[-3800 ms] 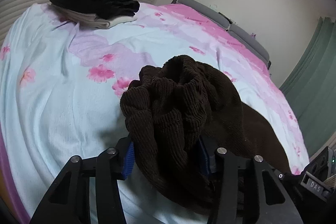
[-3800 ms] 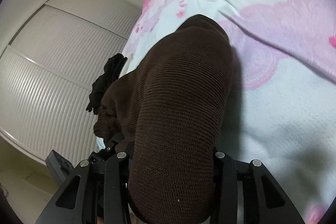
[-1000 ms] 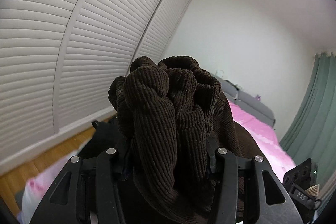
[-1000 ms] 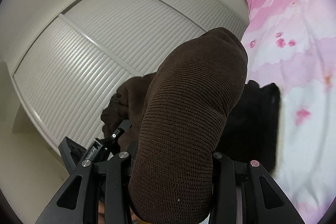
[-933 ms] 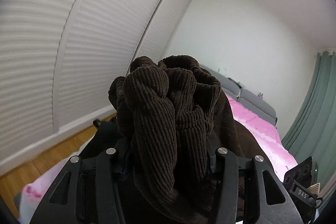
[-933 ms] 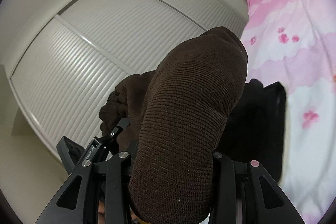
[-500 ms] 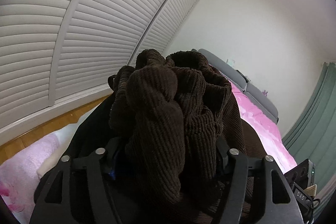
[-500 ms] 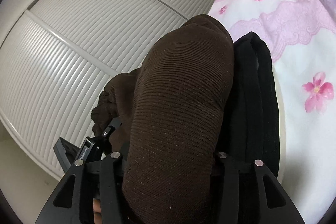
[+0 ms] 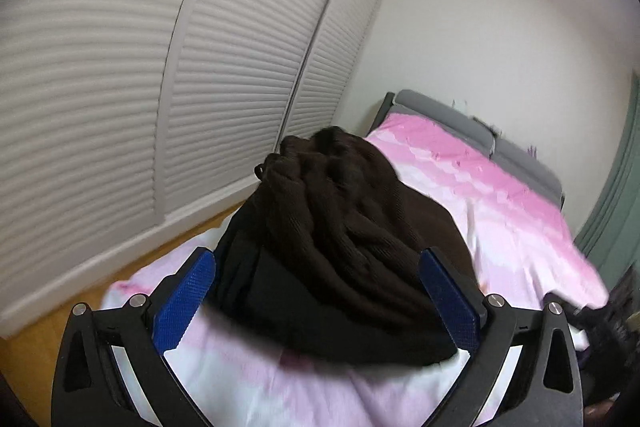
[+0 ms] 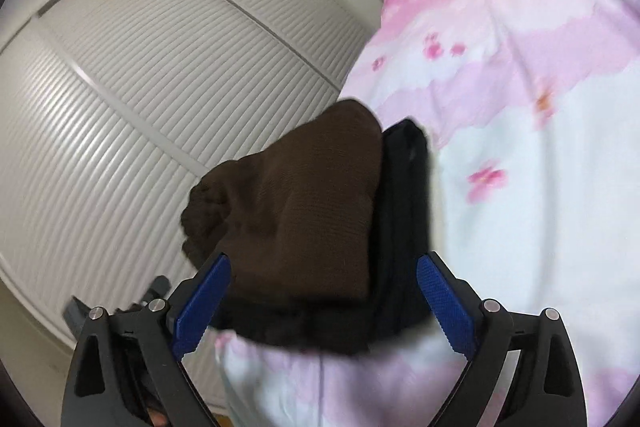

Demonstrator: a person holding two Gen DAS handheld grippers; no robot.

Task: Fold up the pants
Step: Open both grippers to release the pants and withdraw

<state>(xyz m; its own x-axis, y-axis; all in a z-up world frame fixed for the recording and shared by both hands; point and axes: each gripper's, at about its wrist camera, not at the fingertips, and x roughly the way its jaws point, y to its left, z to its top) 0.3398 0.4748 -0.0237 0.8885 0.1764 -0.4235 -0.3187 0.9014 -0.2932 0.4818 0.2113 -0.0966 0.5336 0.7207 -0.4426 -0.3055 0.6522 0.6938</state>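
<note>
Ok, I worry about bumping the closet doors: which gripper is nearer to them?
Left. The left gripper sits on the door side of the brown pants; the right gripper is on their far side from the closet doors.

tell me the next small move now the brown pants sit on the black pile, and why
Probably draw both grippers straight back. The left gripper and right gripper are open, and the brown pants rest folded on the black clothes on the bed, so nothing remains to hold.

One pair of dark brown corduroy pants (image 9: 352, 211), one black folded garment (image 10: 404, 211), one pink floral bedsheet (image 9: 500, 211), two black blue-padded grippers (image 9: 316, 291) (image 10: 320, 299).
</note>
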